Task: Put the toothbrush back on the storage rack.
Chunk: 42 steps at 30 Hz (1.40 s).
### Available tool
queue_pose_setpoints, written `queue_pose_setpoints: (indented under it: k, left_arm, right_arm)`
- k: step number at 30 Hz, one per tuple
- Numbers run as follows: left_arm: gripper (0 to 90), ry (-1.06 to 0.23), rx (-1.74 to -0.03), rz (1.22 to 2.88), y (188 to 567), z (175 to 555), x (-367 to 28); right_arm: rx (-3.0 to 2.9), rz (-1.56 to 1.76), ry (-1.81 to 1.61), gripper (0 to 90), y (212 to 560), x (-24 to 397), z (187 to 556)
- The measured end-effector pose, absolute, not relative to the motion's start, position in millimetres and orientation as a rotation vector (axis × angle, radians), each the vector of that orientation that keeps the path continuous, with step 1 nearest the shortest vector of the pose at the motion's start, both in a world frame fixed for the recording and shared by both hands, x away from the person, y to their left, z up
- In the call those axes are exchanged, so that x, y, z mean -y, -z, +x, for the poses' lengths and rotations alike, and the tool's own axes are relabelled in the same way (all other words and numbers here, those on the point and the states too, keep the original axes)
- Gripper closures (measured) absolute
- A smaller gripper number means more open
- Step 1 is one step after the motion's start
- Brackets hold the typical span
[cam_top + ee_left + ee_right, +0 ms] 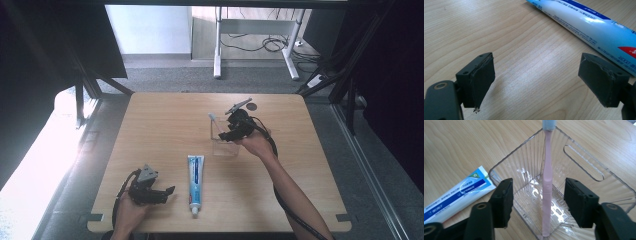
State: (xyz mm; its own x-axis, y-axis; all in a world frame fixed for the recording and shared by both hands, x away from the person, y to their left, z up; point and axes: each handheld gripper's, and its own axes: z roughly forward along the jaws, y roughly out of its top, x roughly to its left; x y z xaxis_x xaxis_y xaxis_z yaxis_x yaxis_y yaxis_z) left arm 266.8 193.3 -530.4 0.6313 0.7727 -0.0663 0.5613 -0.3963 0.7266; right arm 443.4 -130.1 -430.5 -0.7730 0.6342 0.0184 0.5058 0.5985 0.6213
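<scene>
- Right gripper view: a clear plastic bin [584, 167] stands on the wooden worktop [461, 147], seen from above through its open mouth. Its walls are ribbed, one wall has a slot-shaped handle cut-out, and the floor is perforated.
- Inside the bin a pink toothbrush [547, 182] stands tilted, handle end on the floor near a corner, head resting at the far rim. The bristle end is cut off by the top edge of this view.
- Right gripper [537, 202]: its fingers [503, 200] stand apart on either side of the toothbrush handle, with a gap at each side; no pad presses on it. Whether they hang above the rim or reach into the bin cannot be told.
- Toothpaste tube [456, 197]: lies flat on the worktop just beside the bin, partly hidden behind one finger and cut off by the left edge.
- High view: the bin [222, 145] sits near the worktop's middle, its clear walls hard to make out; the right gripper [231, 134] covers part of it. The tube [195, 184] lies in front of it, cap toward the near edge.
- Left gripper [167, 192]: near the front edge, beside the tube, well apart from the bin.
- Left gripper view: wide-open fingers [479, 80] over bare worktop, holding nothing; the tube [589, 27] crosses the upper right, both ends out of frame.
</scene>
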Motion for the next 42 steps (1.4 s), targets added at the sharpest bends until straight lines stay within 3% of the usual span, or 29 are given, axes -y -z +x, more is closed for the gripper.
queue_pose_setpoints:
  k: [17,28,42]
  left_arm:
    - [13.9,-0.389,-1.007,2.116,531.0,265.4,-192.6]
    - [13.9,-0.393,-0.999,2.119,531.0,265.1,-191.7]
    - [13.8,-0.387,-0.998,2.110,530.9,265.1,-190.4]
  right_arm:
    - [-2.587,0.871,-1.004,16.4,420.1,146.9,420.6]
    - [-2.574,0.841,-0.996,6.8,420.4,156.0,405.6]
    - [-2.553,0.827,-0.998,4.4,420.1,178.4,382.2]
